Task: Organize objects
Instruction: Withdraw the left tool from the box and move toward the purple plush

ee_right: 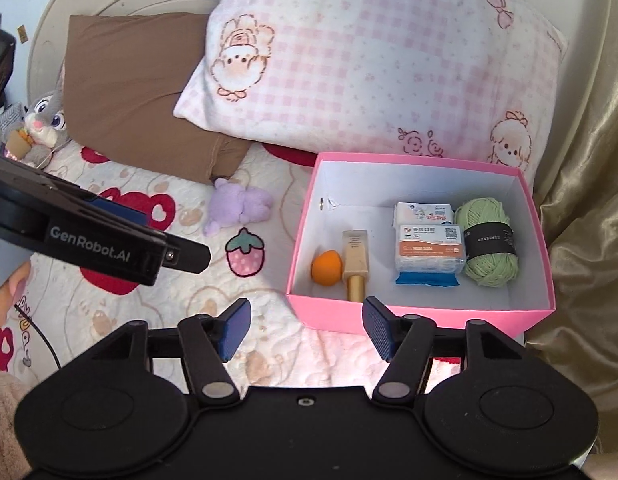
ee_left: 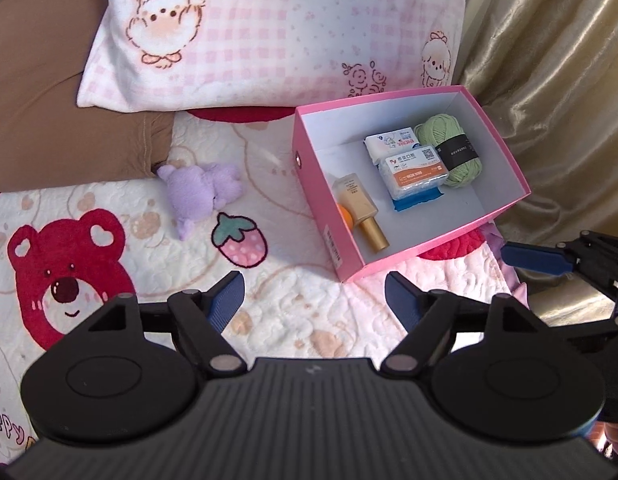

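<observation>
Pink box is sitting on the bear-print blanket, and five things are lying inside it. One orange sponge is lying by the box's left wall, touching one gold-capped bottle just beside it. Two white packets are sitting in the middle of the box, the orange-label packet in front of the back packet. One green yarn ball is lying by the box's right wall. One purple plush toy is lying on the blanket left of the box, outside it. One pink checked pillow is lying behind the box, and one brown pillow is lying farther left. One gold curtain is hanging to the right of the box. Two grippers are showing. Left gripper is hanging in front of the box with its blue pads spread apart and nothing between them. Right gripper is hanging just in front of the box's near wall, also spread apart and carrying nothing.
</observation>
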A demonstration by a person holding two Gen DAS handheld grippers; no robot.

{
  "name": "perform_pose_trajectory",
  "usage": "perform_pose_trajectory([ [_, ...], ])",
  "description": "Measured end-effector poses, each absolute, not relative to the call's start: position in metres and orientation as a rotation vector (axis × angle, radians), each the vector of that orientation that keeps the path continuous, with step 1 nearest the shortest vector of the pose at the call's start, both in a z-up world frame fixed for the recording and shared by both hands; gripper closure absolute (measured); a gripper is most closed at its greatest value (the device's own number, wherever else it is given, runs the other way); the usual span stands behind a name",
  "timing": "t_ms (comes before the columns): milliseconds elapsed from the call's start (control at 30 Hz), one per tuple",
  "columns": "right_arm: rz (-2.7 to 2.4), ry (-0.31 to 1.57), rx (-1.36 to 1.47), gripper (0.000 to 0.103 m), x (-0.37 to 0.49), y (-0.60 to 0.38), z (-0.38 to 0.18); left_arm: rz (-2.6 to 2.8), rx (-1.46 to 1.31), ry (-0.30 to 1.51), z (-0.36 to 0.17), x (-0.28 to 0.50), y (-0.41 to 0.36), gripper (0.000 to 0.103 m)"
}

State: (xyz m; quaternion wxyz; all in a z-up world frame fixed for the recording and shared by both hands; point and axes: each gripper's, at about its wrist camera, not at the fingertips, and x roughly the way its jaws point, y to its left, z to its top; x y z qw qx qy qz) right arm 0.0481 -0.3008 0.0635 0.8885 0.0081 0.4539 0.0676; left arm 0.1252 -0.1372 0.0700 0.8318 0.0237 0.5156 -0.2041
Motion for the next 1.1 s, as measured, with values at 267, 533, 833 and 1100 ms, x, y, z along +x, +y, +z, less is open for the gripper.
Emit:
perform_pose_trajectory([
  [267, 0.207, 0.957, -0.037, 0.031, 0.041, -0.265, 0.07, -0.4, 0.036, 1.075, 0.067, 0.111, -0.083, 0.022],
  [533, 0.265, 0.956, -0.155, 0.024, 0.057, -0.226, 0.058, -0.339, -0.049, 1.033, 0.053, 0.122, -0.041, 0.003],
  [833, 0.344, 0.931, -0.119, 0.024, 0.079, -0.199, 0.023, -0.313, -0.104, 1.078, 0.007, 0.15, -0.021, 0.003],
  [1100, 0.37, 0.88, -0.132, 0.024, 0.112, -0.175, -0.007, -0.327, -0.176, 1.123, -0.027, 0.18, -0.013, 0.003],
])
